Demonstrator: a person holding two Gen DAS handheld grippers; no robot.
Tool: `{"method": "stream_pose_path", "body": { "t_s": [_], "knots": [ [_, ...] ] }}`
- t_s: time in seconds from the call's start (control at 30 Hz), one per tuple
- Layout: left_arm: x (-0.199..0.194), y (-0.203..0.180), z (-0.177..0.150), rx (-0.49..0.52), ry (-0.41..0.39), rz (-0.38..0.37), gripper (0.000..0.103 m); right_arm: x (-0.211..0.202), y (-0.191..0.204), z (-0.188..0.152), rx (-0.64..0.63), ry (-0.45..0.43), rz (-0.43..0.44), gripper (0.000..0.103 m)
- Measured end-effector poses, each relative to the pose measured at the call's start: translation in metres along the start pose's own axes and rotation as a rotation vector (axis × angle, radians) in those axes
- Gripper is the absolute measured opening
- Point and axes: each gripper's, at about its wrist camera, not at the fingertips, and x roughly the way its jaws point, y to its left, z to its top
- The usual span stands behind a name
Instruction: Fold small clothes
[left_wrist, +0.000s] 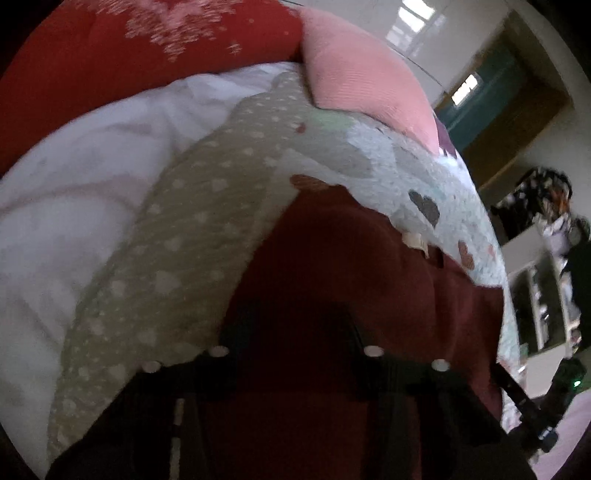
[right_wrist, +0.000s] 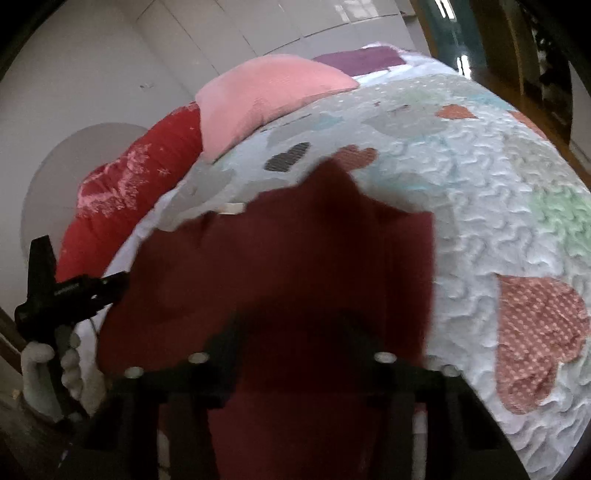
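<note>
Dark red garment (left_wrist: 343, 266) drapes over both grippers (left_wrist: 295, 354) (right_wrist: 291, 354) above the quilt (right_wrist: 498, 206); whether either claw grasps it, I cannot tell

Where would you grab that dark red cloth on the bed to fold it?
Grip the dark red garment at its far corners, near the small label, coming in low from the near side. It lies fairly flat on the heart quilt, so edges lift easiest.
</note>
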Motion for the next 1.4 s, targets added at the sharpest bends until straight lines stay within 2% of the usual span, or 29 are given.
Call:
{"method": "stream_pose_path", "body": {
  "t_s": [0.03, 0.07, 0.13, 0.2, 0.27, 0.43, 0.53, 0.57, 0.6, 0.67, 0.7, 0.8, 1.0, 1.4],
  "knots": [
    [-0.01, 0.007, -0.001, -0.028, -0.012, 0.01, 0.031, -0.003, -0.006, 0.0, -0.005, -0.007, -0.046, 0.033],
    [-0.019, 0.01, -0.003, -0.04, -0.029, 0.053, 0.032, -0.004, -0.009, 0.001, 0.0, -0.017, -0.083, 0.028],
    [-0.036, 0.015, -0.007, -0.042, -0.049, 0.068, 0.032, -0.02, -0.014, 0.001, 0.028, -0.03, -0.088, 0.029],
    [-0.06, 0.018, -0.021, -0.024, -0.075, 0.081, 0.033, -0.04, -0.012, -0.005, 0.037, -0.066, -0.166, 0.049],
    [-0.078, 0.014, -0.037, 0.01, -0.108, 0.104, 0.035, -0.065, -0.008, -0.019, 0.025, -0.114, -0.18, 0.052],
    [-0.125, -0.016, -0.099, 0.108, -0.21, 0.169, 0.041, -0.104, 0.004, -0.065, 0.02, -0.143, -0.187, 0.052],
    [-0.145, -0.037, -0.13, 0.125, -0.287, 0.211, 0.058, -0.122, 0.015, -0.092, 0.007, -0.156, -0.192, 0.052],
    [-0.151, -0.042, -0.14, 0.124, -0.314, 0.225, 0.067, -0.127, 0.02, -0.101, 0.009, -0.161, -0.185, 0.053],
    [-0.159, -0.048, -0.151, 0.114, -0.349, 0.249, 0.08, -0.13, 0.024, -0.108, 0.013, -0.162, -0.176, 0.055],
    [-0.171, -0.055, -0.17, 0.087, -0.402, 0.277, 0.092, -0.135, 0.035, -0.119, 0.016, -0.16, -0.161, 0.056],
    [-0.175, -0.057, -0.176, 0.086, -0.408, 0.269, 0.093, -0.137, 0.041, -0.123, 0.01, -0.157, -0.158, 0.057],
    [-0.182, -0.062, -0.185, 0.116, -0.373, 0.211, 0.093, -0.139, 0.059, -0.131, -0.03, -0.153, -0.161, 0.061],
    [-0.183, -0.064, -0.19, 0.129, -0.343, 0.194, 0.093, -0.139, 0.077, -0.145, -0.066, -0.137, -0.155, 0.064],
    [-0.159, -0.063, -0.198, 0.133, -0.256, 0.151, 0.092, -0.121, 0.07, -0.155, -0.028, -0.071, -0.168, 0.065]
  ]
}}
